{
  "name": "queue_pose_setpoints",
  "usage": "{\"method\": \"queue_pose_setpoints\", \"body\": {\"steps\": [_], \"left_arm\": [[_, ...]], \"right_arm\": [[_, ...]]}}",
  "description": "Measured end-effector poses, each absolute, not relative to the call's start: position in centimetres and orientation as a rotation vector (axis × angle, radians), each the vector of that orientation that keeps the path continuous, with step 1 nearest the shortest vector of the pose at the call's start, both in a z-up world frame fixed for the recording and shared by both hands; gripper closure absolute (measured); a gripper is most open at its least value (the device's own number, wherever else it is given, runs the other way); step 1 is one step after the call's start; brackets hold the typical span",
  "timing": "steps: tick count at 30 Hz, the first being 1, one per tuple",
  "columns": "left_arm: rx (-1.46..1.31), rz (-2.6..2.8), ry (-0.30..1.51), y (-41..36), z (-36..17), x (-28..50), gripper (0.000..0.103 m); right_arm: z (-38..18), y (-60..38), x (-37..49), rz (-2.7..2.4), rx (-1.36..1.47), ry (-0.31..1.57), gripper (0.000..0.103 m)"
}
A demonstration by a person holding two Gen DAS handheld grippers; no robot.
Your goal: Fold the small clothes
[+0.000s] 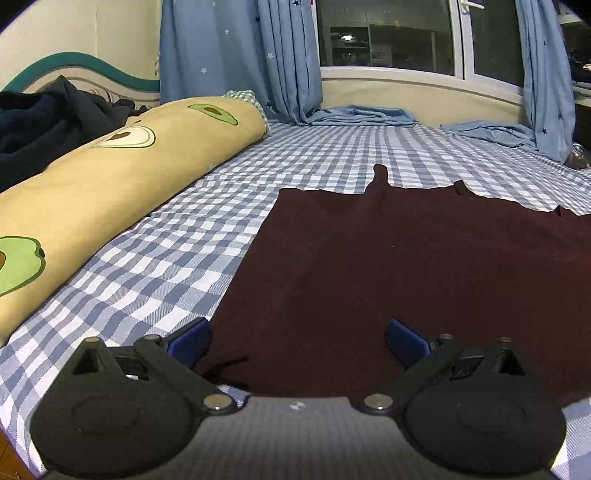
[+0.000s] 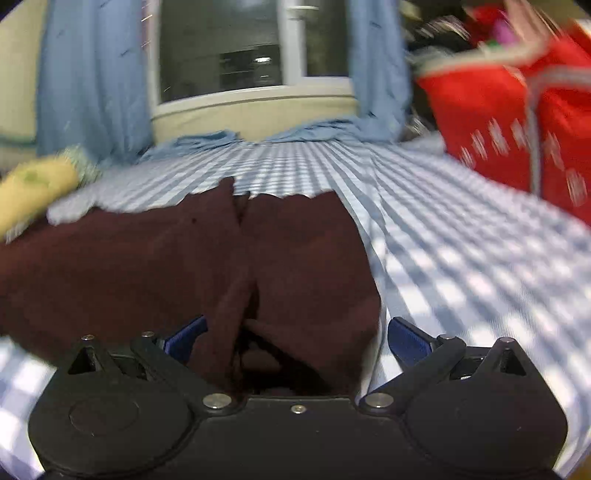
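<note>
- Checked blue-and-white sheet [image 1: 314, 155] covers the bed you work on; a dark maroon garment [image 1: 388, 258] lies spread on it, mostly flat in the left wrist view, with a ridge of raised folds down its middle in the right wrist view [image 2: 236, 266].
- Your left gripper [image 1: 297, 338] hangs over the garment's near edge, blue fingers [image 1: 190, 338] spread wide, pinching nothing.
- Your right gripper [image 2: 295, 338] is likewise spread, with the bunched near hem sitting between the fingers [image 2: 408, 338]; no pad is seen pressing the cloth.
- Left of the garment, a yellow avocado-print bolster [image 1: 110, 177] lies along the bed, with dark clothing [image 1: 48, 118] heaped behind it.
- Right of the garment, a red bag [image 2: 517, 110] stands at the bed's edge, blurred.
- Blue star curtains [image 1: 236, 59] hang at the far window [image 1: 388, 33], their hems pooled on the sheet.
- Bare sheet shows between garment and bolster, beyond the garment's far edge, and on its right side.
</note>
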State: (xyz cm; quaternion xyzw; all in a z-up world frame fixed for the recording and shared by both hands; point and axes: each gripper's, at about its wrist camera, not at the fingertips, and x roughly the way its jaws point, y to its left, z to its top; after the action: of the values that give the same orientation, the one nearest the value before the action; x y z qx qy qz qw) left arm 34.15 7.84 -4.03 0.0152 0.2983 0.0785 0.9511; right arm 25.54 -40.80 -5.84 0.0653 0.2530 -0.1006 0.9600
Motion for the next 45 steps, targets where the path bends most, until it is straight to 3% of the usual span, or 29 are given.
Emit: {"method": "queue_pose_setpoints", "body": {"steps": [12,18,22,33,38,45], "left_arm": [[-0.081,0.112,0.519,6.7,-1.9,30.6,0.001],[0.011,0.043,0.521,4.3,-3.5,30.2,0.001],[0.092,0.049,0.533,3.6,-4.3,30.7,0.0],[-0.079,0.109,0.634,5.7,-3.2,29.5,0.001],[-0.253,0.143,0.714,6.8,-2.6,27.8,0.001],[-0.354,0.152,0.743,5.8,-1.6,25.2,0.001]], "right_arm": [[-1.1,-37.4,24.5,-0.136,0.078,0.393,0.001],[-4.0,-35.7,26.2,-0.127,0.004,0.512,0.001],[-5.2,-35.8,25.4,-0.228,-0.156,0.453,0.001],[-5.3,-39.9,24.5,-0.279,0.101,0.484,0.001],[-2.0,-38.3,21.8,-0.262,0.159,0.296,0.001],[1.0,-36.4,20.6,-0.175,0.198,0.276,0.0]]}}
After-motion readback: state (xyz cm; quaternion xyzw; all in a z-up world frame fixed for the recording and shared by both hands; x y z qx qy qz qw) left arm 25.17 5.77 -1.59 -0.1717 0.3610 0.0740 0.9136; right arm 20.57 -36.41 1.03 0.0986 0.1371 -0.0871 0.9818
